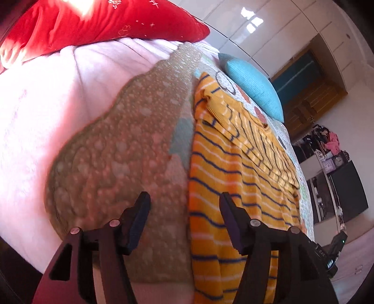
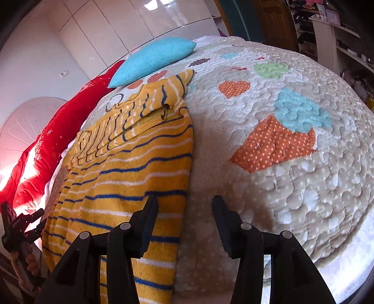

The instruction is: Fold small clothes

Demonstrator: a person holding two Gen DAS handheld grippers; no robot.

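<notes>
- Starting at the far left, a red embroidered pillow (image 1: 98, 21) lies along the head of the bed, well away from the work.
- Next comes the pale pink bed sheet (image 1: 35, 121), with the beige quilted patchwork blanket (image 2: 303, 198) spread over it, which gives a flat, soft surface to fold on.
- The left gripper (image 1: 184, 198) hovers over the blanket just beside the garment's left edge, its two black fingers spread apart and holding nothing; I judge it is lined up to take that side.
- The yellow knit sweater with blue and white stripes (image 2: 131, 168) lies lengthwise on the blanket, both sleeves laid across its upper body, so the sides look tucked in and a hem-to-collar fold seems due.
- The right gripper (image 2: 184, 201) straddles the sweater's right edge, one finger over the stripes and one over the blanket, jaws apart and empty, seemingly placed to pinch that edge.
- A turquoise knit cushion (image 2: 154, 58) rests beyond the collar, near but clear of the sweater.
</notes>
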